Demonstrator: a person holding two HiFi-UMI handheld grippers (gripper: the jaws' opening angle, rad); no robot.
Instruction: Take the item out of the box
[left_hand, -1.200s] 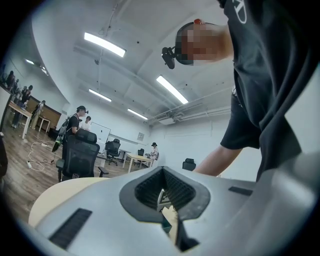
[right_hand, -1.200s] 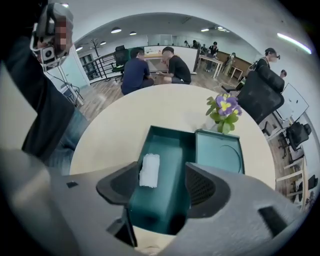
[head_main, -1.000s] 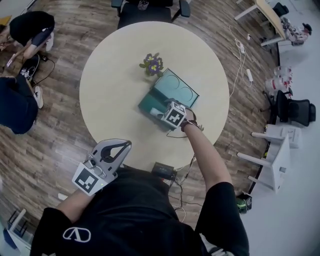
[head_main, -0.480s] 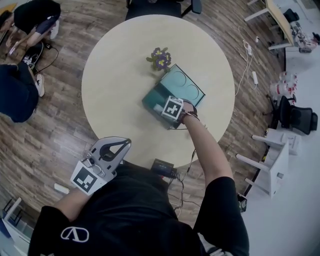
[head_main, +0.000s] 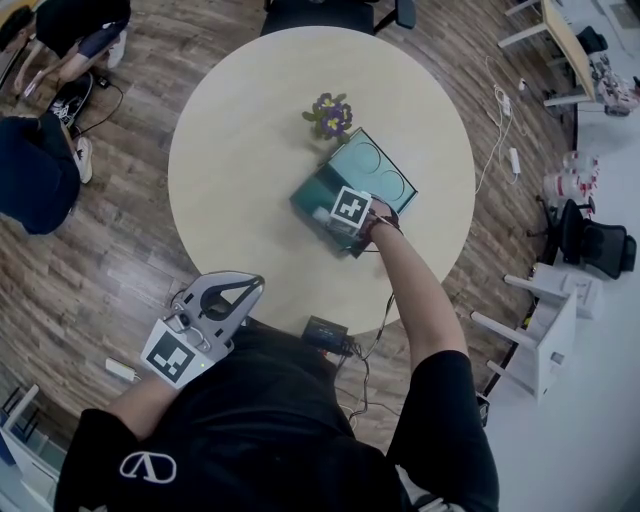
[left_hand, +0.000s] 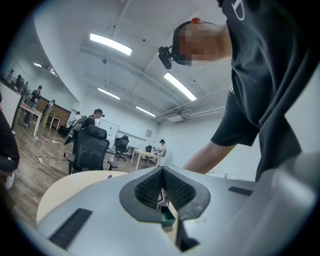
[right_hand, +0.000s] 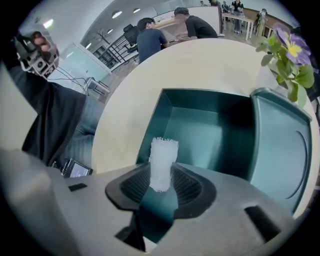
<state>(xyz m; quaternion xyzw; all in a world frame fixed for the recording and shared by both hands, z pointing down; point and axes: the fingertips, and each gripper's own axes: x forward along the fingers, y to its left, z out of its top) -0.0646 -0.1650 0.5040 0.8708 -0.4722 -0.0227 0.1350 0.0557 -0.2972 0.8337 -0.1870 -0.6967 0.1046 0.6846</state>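
Two grippers show in the head view. The left gripper (head_main: 228, 296) hangs off the counter's (head_main: 240, 150) near edge, by the person's torso. The right gripper (head_main: 340, 222) reaches down into the open teal box (head_main: 312, 200), which sits just right of the counter's middle. The lid (head_main: 385, 180) is folded open on the box's far right side, and purple flowers (head_main: 331, 115) stand just beyond the box.

In the left gripper view we see its fingers closed together, with nothing between them.

In the right gripper view the fingers are closing on an upright white cylinder (right_hand: 162, 160). Their pads are against its sides, over the box's near end.
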